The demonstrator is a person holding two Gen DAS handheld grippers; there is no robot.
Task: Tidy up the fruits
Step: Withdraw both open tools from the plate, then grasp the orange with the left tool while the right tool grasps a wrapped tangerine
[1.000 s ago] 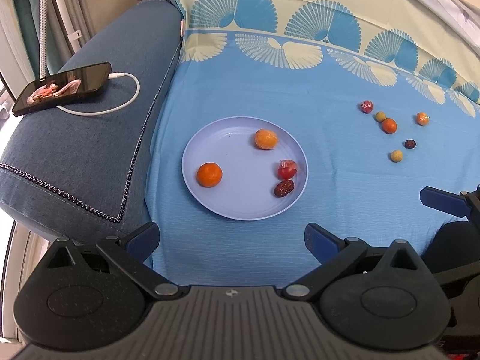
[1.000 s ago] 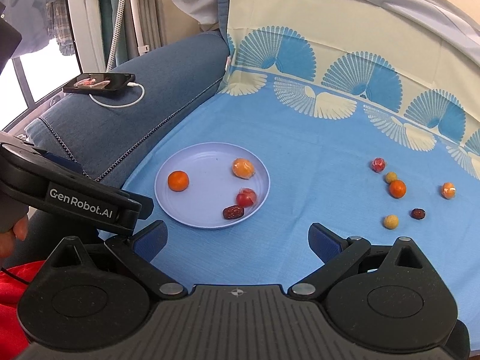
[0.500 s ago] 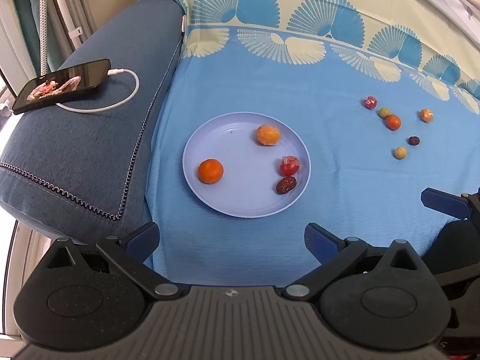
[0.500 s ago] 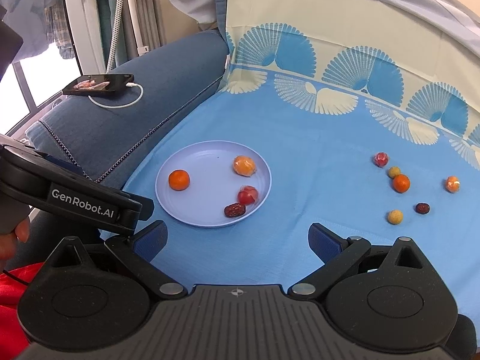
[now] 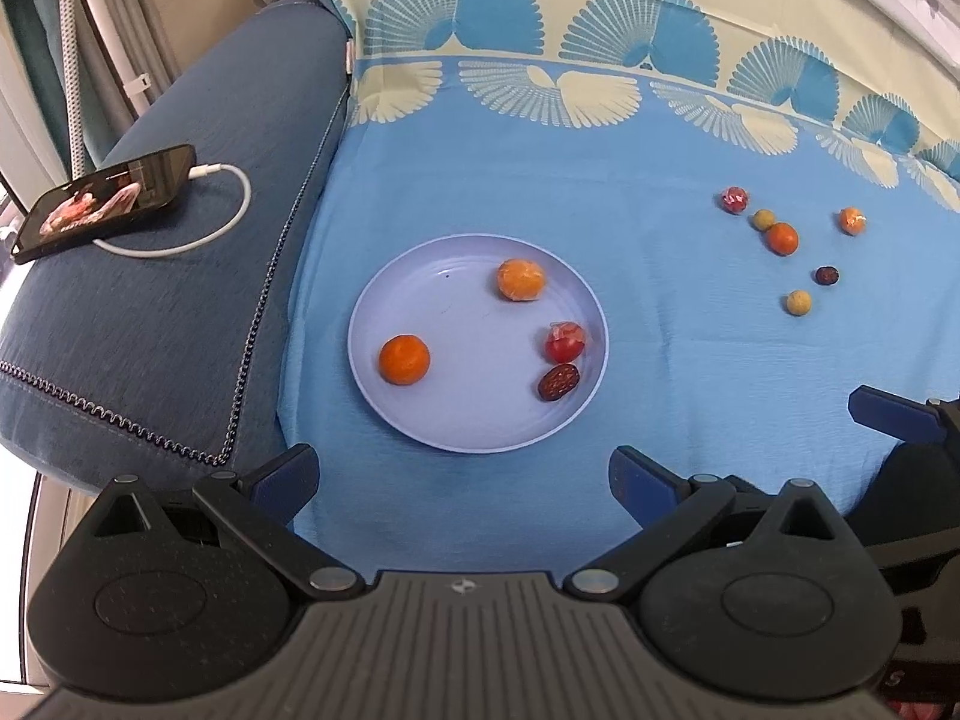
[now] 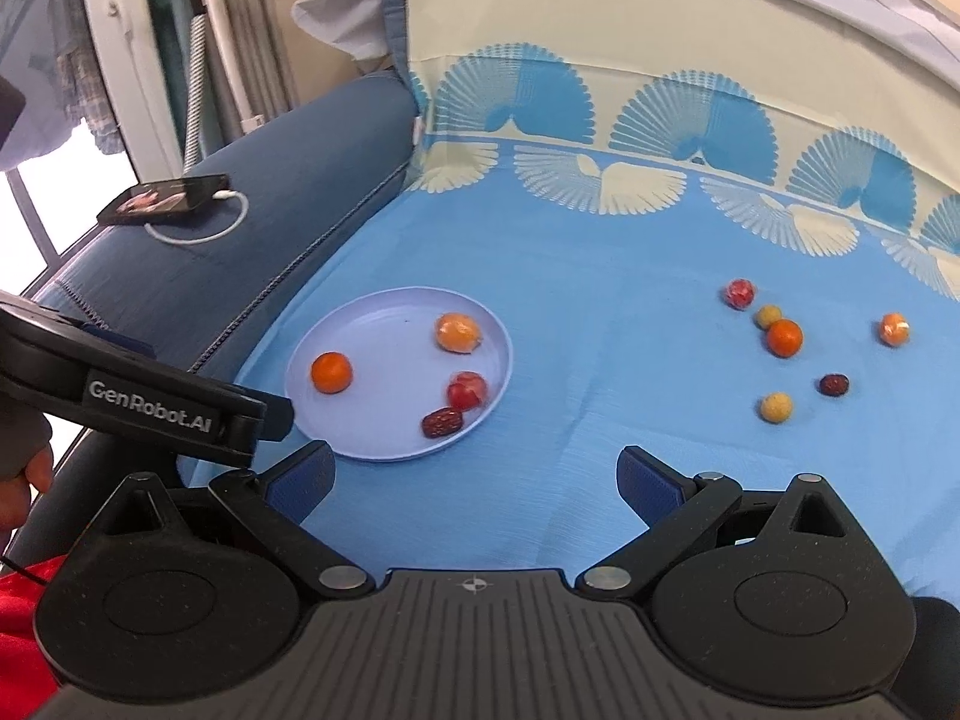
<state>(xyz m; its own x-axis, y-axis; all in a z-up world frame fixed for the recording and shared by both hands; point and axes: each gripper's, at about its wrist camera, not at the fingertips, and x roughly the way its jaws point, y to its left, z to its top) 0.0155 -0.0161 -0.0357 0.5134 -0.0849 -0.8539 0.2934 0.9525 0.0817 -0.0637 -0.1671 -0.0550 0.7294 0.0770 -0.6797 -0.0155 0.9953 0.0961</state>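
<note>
Resting: four fruits on plate [image 5: 420,420], six on cloth [image 5: 600,180]; both hand-held grippers spread.

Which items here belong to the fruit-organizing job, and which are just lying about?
Job: plate holding four fruits; six loose fruits on the blue cloth.
Lying about: phone, charging cable, sofa arm.

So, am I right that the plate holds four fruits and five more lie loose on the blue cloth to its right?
Not quite: six lie loose on the blue cloth, not five, as the right wrist view shows. The plate does hold four.
</note>
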